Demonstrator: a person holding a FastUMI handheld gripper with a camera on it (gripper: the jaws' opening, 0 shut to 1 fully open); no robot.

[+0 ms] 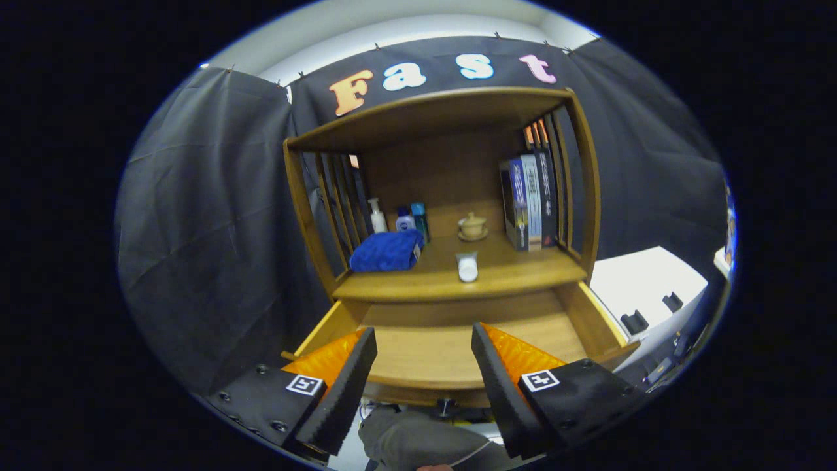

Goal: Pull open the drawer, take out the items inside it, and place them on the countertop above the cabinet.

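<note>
A wooden cabinet stands ahead with its drawer [451, 347] pulled out toward me; the drawer's floor shows bare wood. On the countertop [516, 271] above it lies a small white tube [467, 267], near the front edge. My gripper [424, 373] hovers above the drawer's front rim, open, with nothing between its fingers. The drawer's round knob [446, 407] sits just below, between the fingers.
On the countertop are a folded blue cloth [387, 251], a white pump bottle [376, 216], small bottles [410, 221], a lidded cup on a saucer [472, 226] and upright books [529, 199]. A white table [644, 288] stands to the right. A person's sleeve [418, 445] shows below.
</note>
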